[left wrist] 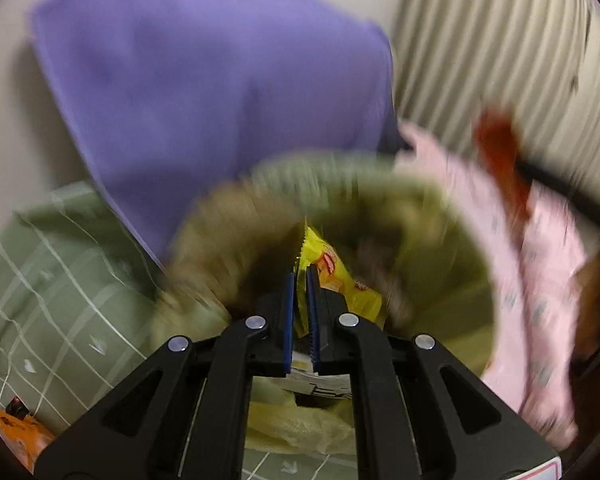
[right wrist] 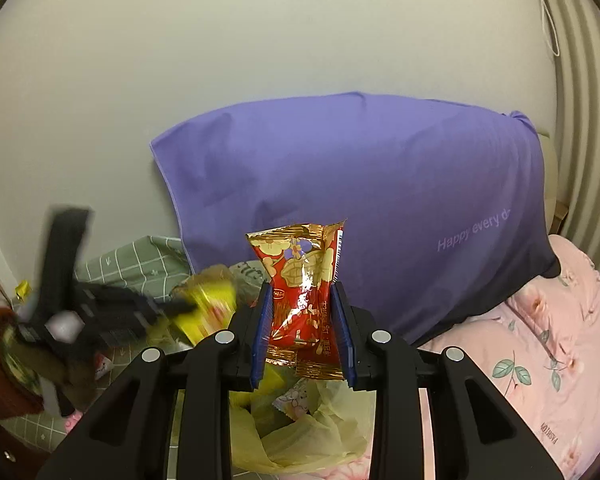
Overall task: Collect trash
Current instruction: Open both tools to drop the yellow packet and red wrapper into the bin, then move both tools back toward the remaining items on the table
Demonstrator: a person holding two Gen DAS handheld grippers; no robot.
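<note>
My left gripper is shut on a yellow snack wrapper and holds it over the mouth of a bin lined with a yellow-green bag; this view is motion-blurred. In the right wrist view the left gripper shows blurred at the left with the yellow wrapper. My right gripper is shut on a red and gold snack wrapper, held upright above the yellow bag. The red wrapper also shows blurred at the right of the left wrist view.
A purple pillow leans on the wall behind the bin. A pink floral quilt lies to the right, a green checked sheet to the left. An orange wrapper lies on the sheet. Ribbed curtain at the right.
</note>
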